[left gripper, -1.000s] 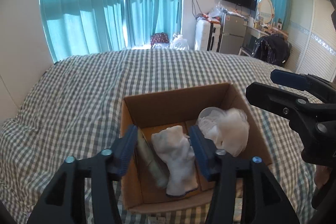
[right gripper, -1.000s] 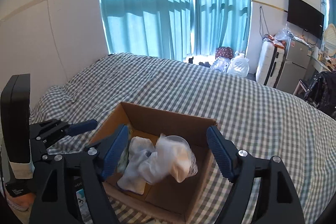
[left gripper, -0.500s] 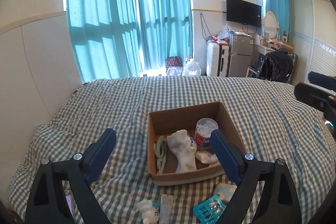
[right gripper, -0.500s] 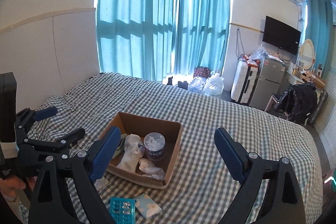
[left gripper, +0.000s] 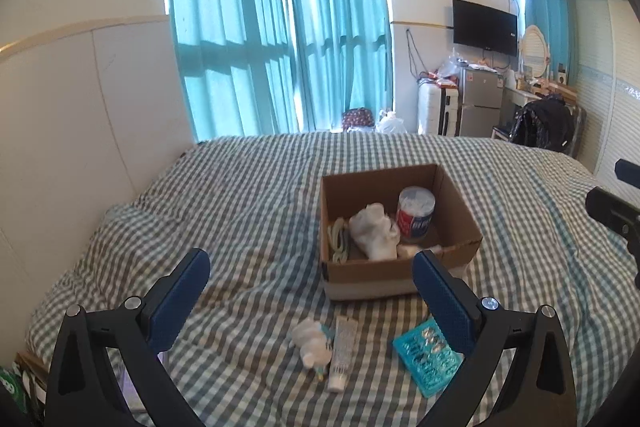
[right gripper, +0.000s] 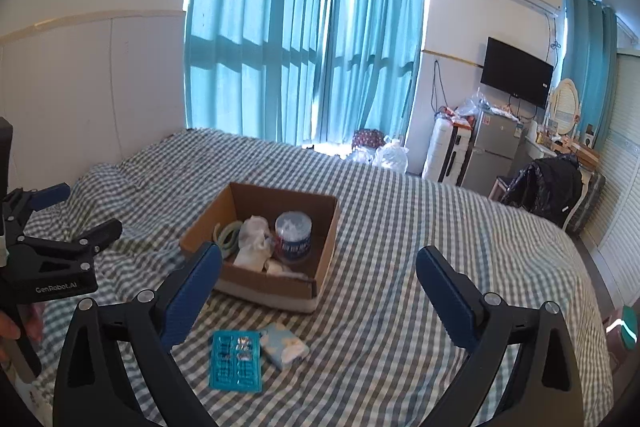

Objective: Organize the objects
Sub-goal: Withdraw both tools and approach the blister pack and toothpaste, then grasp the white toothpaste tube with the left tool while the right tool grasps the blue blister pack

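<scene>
In the left wrist view the left gripper is hanging high and spread wide with nothing in it, having pulled back from the cardboard box, where a second ago its jaws were bracketing the white sock now lying inside beside the cotton-swab tub. In the right wrist view the right gripper is likewise gaping empty and backed off (the drop looks finished), so the teal blister pack and tissue packet, lying near the box's front, are probably next.
</scene>
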{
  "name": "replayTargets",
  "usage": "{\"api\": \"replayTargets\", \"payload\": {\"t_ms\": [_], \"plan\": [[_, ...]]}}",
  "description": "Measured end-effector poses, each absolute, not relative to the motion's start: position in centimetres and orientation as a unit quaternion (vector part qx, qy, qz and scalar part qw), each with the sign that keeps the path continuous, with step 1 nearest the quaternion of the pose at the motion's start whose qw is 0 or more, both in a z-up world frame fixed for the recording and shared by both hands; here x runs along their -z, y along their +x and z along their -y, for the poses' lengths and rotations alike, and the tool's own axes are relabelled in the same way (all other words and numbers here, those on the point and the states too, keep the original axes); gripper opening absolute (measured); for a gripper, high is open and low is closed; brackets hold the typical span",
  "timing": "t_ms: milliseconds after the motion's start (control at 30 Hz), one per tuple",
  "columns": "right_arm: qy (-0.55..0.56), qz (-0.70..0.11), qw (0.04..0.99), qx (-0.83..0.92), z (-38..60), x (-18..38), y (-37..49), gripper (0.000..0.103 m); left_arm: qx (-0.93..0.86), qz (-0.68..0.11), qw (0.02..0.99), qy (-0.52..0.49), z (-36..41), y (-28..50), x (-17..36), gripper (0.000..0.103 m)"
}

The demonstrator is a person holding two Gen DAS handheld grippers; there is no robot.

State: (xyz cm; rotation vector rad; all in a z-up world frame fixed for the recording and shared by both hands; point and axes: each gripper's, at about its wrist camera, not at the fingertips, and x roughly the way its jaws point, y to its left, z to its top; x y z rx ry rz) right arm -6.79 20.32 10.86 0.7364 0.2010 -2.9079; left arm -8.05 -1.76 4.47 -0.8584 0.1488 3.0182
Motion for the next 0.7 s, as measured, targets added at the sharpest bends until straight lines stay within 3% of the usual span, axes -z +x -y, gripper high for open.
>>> {"api": "replayTargets", "payload": {"t_ms": [367,700], "plan": [[0.335,-0.06,0.084,0.937,-16.7,0.7,-8.4,0.098,-0.935,-0.017,-0.015,-0.353,3.3,-7.9,6.3,0.103],[0.423,-0.054,0.115,0.897,-14.3,9.2,-10.5,0.098,-0.913,-0.057,-0.013,-0.403,3.1,-9.4,12.5,0.103]]}}
